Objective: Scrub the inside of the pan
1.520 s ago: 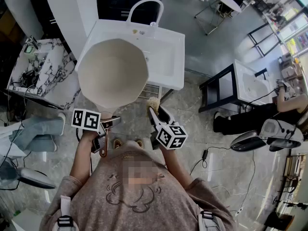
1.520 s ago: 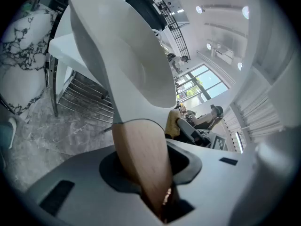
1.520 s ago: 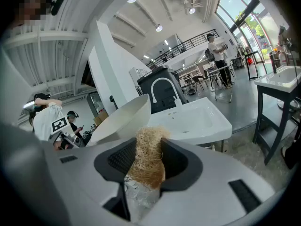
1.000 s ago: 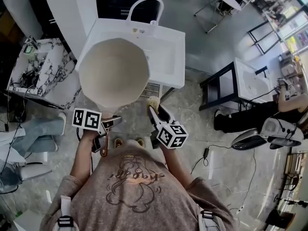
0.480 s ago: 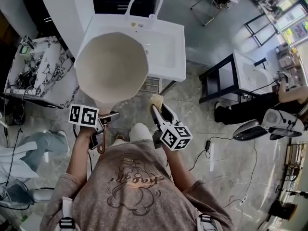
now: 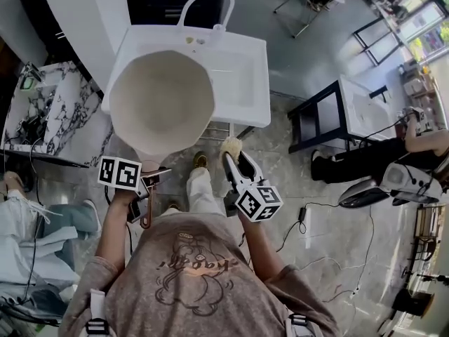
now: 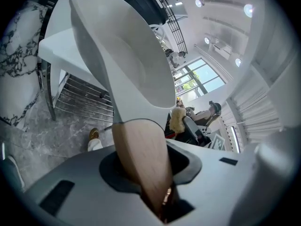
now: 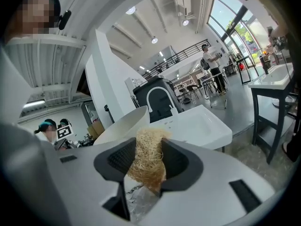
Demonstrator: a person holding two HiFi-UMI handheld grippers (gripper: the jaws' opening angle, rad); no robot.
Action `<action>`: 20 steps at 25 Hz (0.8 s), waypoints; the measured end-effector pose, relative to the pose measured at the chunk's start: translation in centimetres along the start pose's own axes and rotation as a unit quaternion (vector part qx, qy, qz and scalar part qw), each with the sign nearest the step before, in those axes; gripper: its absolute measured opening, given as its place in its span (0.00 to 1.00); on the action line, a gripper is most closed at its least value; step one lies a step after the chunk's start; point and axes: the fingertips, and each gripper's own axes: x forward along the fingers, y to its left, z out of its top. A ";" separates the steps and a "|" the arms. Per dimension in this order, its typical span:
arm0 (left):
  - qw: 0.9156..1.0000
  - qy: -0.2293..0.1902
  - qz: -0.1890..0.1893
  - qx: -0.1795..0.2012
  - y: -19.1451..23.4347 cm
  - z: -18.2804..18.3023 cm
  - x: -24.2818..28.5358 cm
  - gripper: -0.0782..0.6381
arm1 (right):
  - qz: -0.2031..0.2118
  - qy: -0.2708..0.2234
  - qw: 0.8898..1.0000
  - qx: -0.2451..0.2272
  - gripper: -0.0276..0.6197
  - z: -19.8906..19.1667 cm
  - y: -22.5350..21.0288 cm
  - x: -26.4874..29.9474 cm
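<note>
A cream-white pan (image 6: 161, 100) with a wooden handle (image 7: 141, 164) is held up in front of me, its inside facing my head. My left gripper (image 6: 149, 181) is shut on that handle, below the pan. My right gripper (image 6: 231, 156) is shut on a straw-coloured scrubber (image 6: 228, 146), which sits just right of the pan's lower rim and apart from it. In the right gripper view the scrubber (image 8: 148, 161) fills the gap between the jaws, with the pan (image 8: 122, 126) beyond at left. The left gripper view shows the pan's outside (image 7: 127, 65) and the scrubber (image 7: 178, 119) behind it.
A white sink (image 6: 242, 83) with a curved tap (image 6: 207, 5) stands behind the pan. A marble-topped counter (image 6: 49, 111) lies at left. A black-framed stand with a white basin (image 6: 347, 118) is at right, beside a seated person (image 6: 393, 153). My foot (image 6: 198, 161) shows on the grey floor.
The pan and both grippers keep their hold and relative places. The view has drifted slightly, and my leg and foot have stepped forward under the grippers.
</note>
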 end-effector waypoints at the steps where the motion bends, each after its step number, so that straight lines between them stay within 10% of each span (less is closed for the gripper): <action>1: 1.000 0.003 0.000 0.000 0.2 0.5 0.2 0.30 | 0.001 0.000 1.000 -0.003 0.32 0.4 -0.3 0.6; 20: 0.997 0.077 -0.019 0.000 1.6 11.2 6.0 0.30 | 0.021 0.007 1.000 -0.020 0.32 8.5 -7.8 13.4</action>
